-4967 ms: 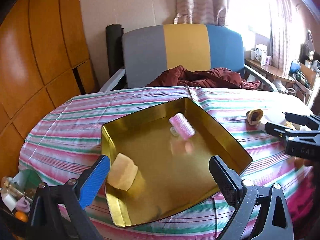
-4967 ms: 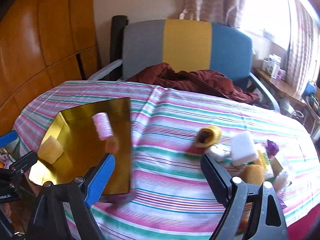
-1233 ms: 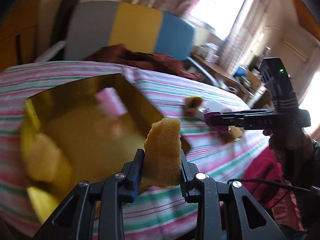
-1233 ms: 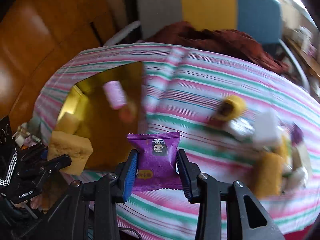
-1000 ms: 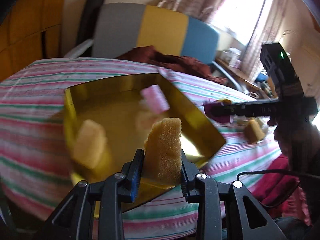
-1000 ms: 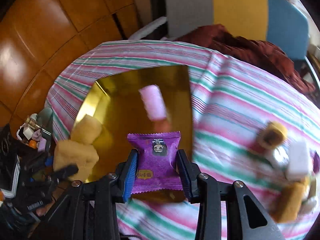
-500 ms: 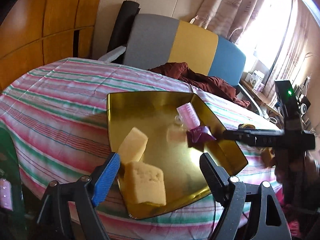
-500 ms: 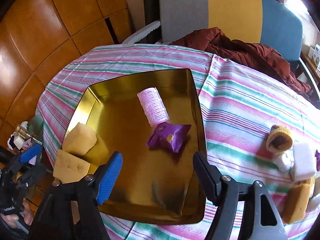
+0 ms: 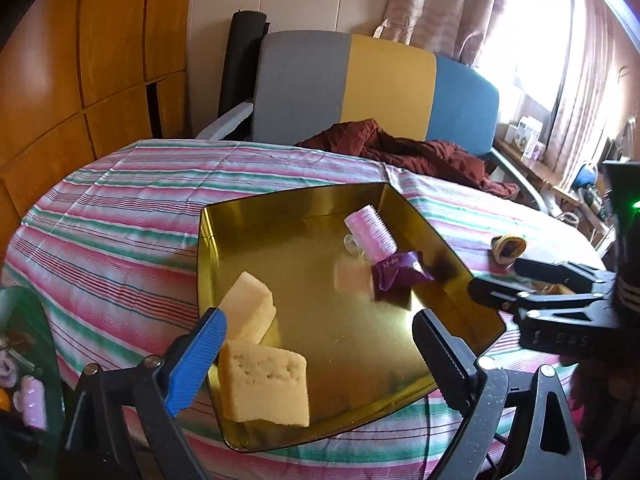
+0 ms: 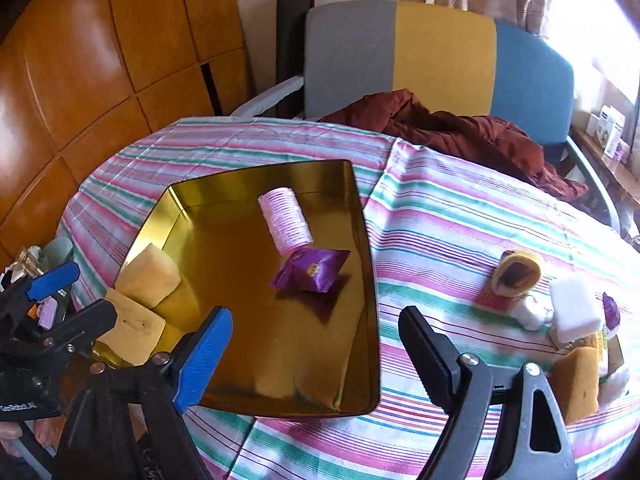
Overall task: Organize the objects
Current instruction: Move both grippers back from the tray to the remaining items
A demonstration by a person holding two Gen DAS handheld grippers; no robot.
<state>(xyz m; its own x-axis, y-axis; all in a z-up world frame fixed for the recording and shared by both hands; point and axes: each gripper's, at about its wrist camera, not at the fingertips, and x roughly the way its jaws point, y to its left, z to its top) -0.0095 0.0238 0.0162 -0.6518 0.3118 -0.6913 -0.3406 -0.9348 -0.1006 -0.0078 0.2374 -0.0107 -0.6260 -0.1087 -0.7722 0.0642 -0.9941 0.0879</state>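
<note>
both claws were seen spread wide with nothing between the pads: the left gripper (image 9: 316, 354) was held low over the near left corner of the gold tray (image 10: 366, 240), the right gripper (image 10: 314, 350) over its near edge. four things were noted inside the tray: a pink roller (image 10: 285, 221) toward the far side, a purple packet (image 10: 312, 270) just in front of it, seemingly touching, and two yellow sponges (image 9: 264, 386) lying together at the near left corner. the things yet unsorted were seen clustered on the striped cloth (image 10: 440, 216) well to the right of the tray: a yellow-brown roll (image 10: 516, 272), a white block (image 10: 576, 308), a small white wrapped piece (image 10: 530, 312), an orange sponge (image 10: 578, 380) and a second purple packet (image 10: 611, 310), partly hidden. the step in hand was judged to be the reach back to that pile for the next pick. it was thought best done with the right claw, being the nearer; the pads should be kept wide until one item was straddled alone, an outlying piece such as the roll being favoured so that neighbours were not dragged. soft sponges would likely need only a light squeeze. the crowded pile was judged the chief risk, a double grab being possible.
</note>
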